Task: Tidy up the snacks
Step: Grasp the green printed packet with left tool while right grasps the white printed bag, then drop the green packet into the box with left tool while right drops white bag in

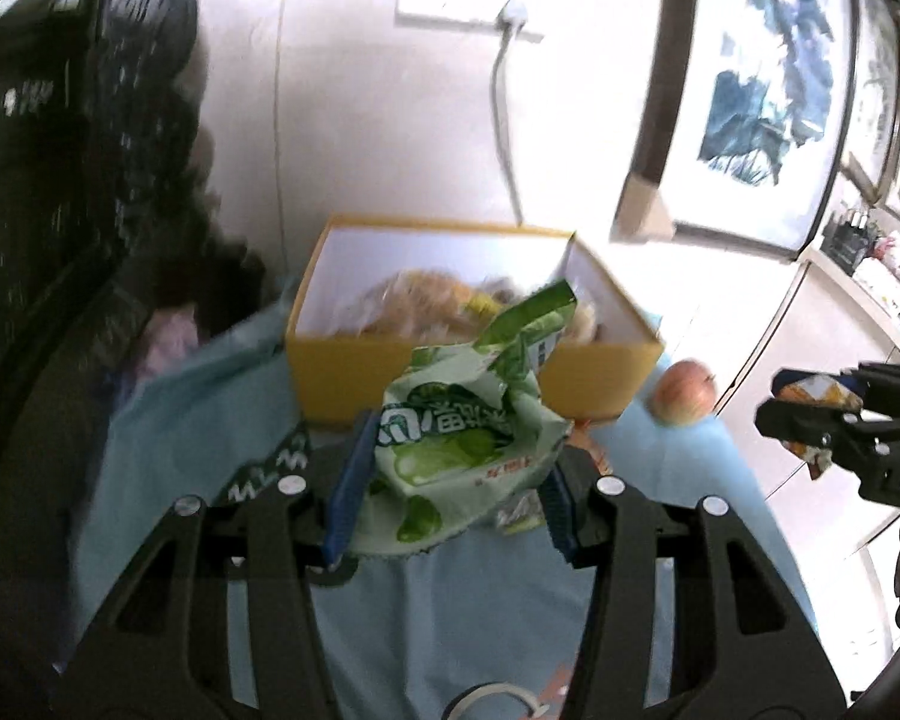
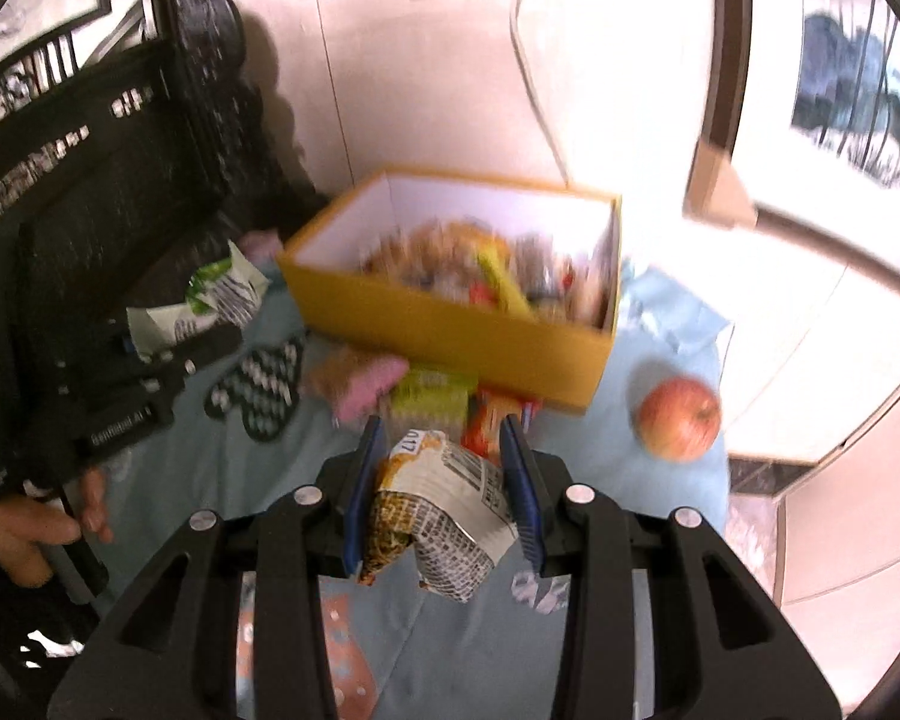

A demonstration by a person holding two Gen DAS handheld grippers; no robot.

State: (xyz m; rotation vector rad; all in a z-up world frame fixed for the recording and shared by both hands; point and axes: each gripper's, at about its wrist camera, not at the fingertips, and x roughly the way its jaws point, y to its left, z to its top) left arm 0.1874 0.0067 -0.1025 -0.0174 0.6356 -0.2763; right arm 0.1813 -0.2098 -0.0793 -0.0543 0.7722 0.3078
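Observation:
A yellow box with a white inside stands on the light blue cloth and holds several snack packets; it also shows in the right wrist view. My left gripper is shut on a green and white snack bag just in front of the box; the bag also shows in the right wrist view. My right gripper is shut on an orange and white snack packet, held above the cloth before the box. It shows at the right edge of the left wrist view.
A red-yellow apple lies on the cloth right of the box, also in the left wrist view. Pink, green and orange packets lie in front of the box. A black crate stands left. A wall is behind.

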